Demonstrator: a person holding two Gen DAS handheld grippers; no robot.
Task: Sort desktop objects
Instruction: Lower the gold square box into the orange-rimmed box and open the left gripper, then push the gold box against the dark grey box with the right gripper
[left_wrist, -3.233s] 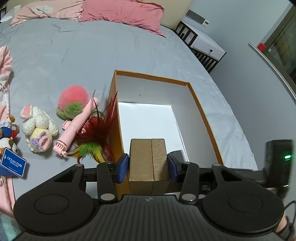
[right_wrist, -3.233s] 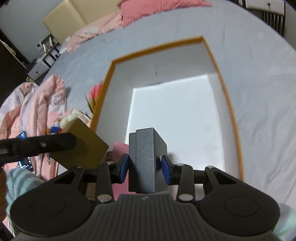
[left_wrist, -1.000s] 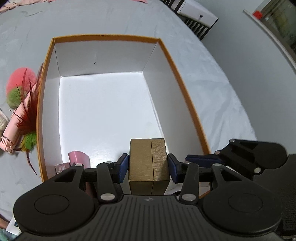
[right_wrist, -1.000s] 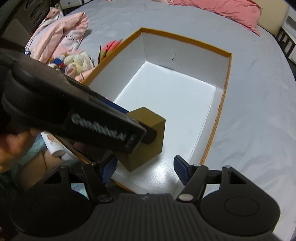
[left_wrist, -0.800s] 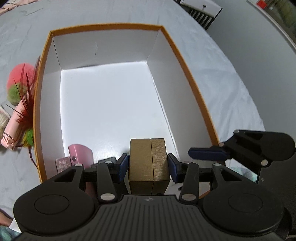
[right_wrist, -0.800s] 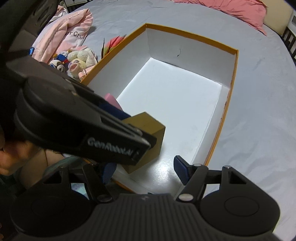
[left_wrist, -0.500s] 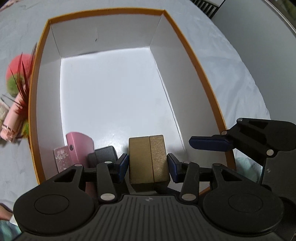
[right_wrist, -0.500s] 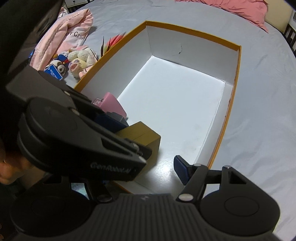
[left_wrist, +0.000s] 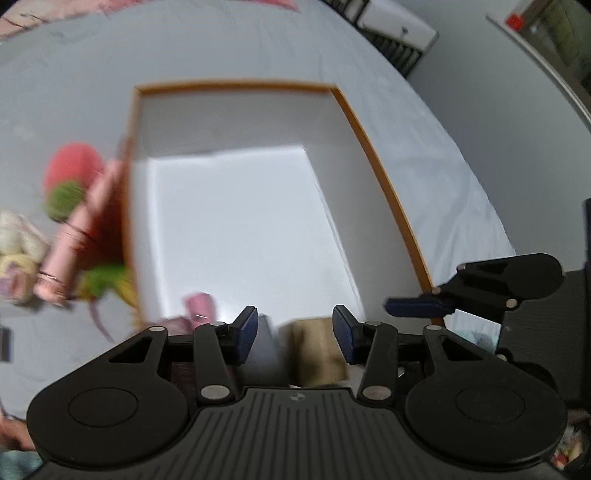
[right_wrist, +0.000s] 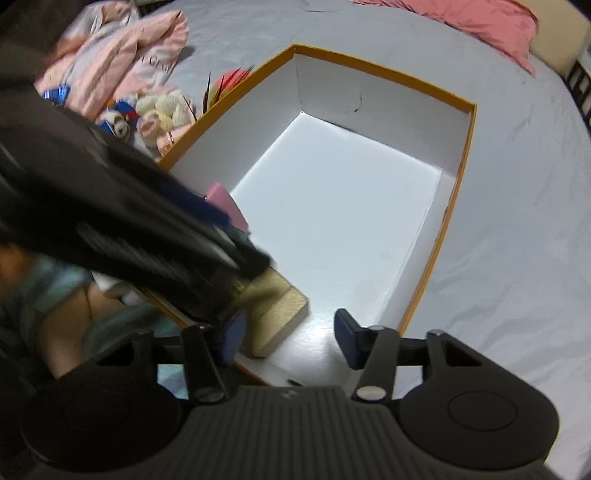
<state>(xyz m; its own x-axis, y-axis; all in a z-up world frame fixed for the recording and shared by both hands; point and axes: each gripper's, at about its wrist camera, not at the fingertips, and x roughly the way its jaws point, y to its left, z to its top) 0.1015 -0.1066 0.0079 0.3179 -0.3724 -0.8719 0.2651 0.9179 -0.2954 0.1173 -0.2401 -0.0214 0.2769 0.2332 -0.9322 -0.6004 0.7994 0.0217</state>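
Observation:
A gold box (left_wrist: 317, 350) lies on the white floor of the orange-rimmed box (left_wrist: 388, 192), at its near end, and shows in the right wrist view (right_wrist: 275, 314) too. My left gripper (left_wrist: 294, 328) is open just above it, no longer touching it. A grey box (left_wrist: 264, 347) and a pink object (left_wrist: 199, 304) lie beside it on the left. My right gripper (right_wrist: 290, 341) is open and empty over the near right corner of the orange-rimmed box (right_wrist: 454, 206). The left view is blurred.
Left of the box lie a pink-and-green plush ball (left_wrist: 72, 177), a pink brush (left_wrist: 75, 232), a feather toy (left_wrist: 107, 273) and plush animals (right_wrist: 155, 110) on the grey bedsheet. A pink garment (right_wrist: 122, 51) and pink pillow (right_wrist: 461, 14) lie farther off.
My left gripper has opened and let go of the gold box, which now rests in the orange-rimmed box, and it has drawn up and back. The right gripper stays open.

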